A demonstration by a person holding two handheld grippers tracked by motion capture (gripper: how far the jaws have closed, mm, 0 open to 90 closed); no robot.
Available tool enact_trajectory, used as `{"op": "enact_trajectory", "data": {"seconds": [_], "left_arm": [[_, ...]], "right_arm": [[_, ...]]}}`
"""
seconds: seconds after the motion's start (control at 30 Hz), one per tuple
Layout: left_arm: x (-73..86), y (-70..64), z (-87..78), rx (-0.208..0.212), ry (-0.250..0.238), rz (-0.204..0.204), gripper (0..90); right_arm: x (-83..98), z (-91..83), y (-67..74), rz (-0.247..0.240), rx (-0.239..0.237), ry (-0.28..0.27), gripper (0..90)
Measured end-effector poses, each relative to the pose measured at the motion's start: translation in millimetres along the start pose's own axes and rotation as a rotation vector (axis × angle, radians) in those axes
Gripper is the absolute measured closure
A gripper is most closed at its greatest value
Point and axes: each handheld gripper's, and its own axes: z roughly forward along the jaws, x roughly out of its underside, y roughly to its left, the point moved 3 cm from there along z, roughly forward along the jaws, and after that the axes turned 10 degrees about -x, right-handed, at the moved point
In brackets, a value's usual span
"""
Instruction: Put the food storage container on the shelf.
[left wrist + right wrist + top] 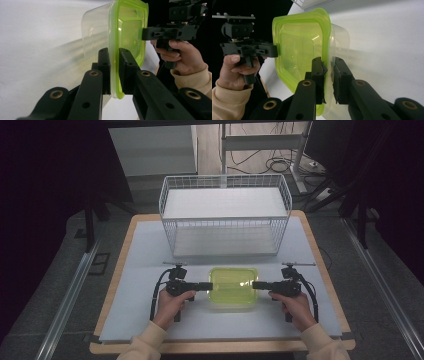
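Both grippers — left gripper [204, 286], right gripper [258, 285] — have their fingers [125, 65] pinched on opposite rims of the clear plastic container with lime-green lid [233, 286]; the grasp looks done, while any lift off the white tabletop [145, 250] — perhaps toward the white wire basket [225, 215] — remains.

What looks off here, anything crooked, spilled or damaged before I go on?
Nothing stands out. The lidded container sits level on the table, lid seated, no spill visible. The left gripper and right gripper each clamp the lid rim at opposite ends. The wire basket stands upright behind.
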Motion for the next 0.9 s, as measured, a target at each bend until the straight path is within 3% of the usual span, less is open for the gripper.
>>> {"op": "enact_trajectory", "data": {"seconds": [0.9], "left_arm": [[-2.6, -11.9, -18.6, 0.017, -0.049, 0.021, 82.2]], "right_arm": [[-5.3, -6.1, 23.1, -0.080, -0.005, -0.030, 80.4]]}}
